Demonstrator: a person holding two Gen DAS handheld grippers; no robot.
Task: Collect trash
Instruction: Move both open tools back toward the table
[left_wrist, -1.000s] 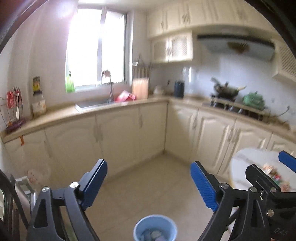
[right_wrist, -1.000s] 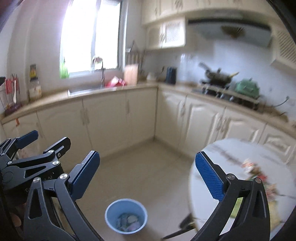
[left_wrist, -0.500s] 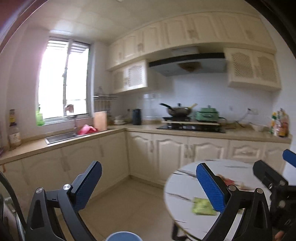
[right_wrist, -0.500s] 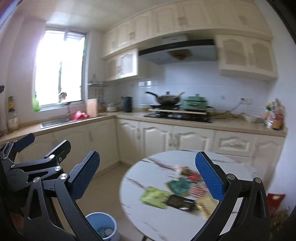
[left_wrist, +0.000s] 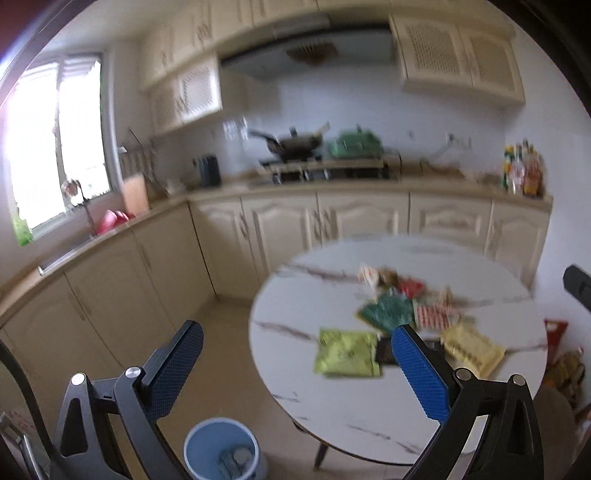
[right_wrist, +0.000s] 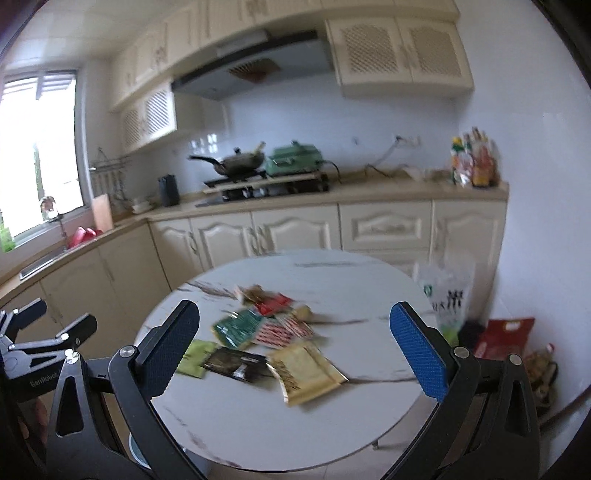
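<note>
Several snack wrappers lay scattered flat on the round marble table, a bit blurry for us. We saw the yellow packet with its long axis running diagonally, toward the right gripper; the lime-green packet sat squarely at the table's left side. None of the printing was readable. Both our grippers hovered above the table, jaws spread wide, holding nothing, left gripper nearer the blue trash bin on the floor, which already held some trash.
</note>
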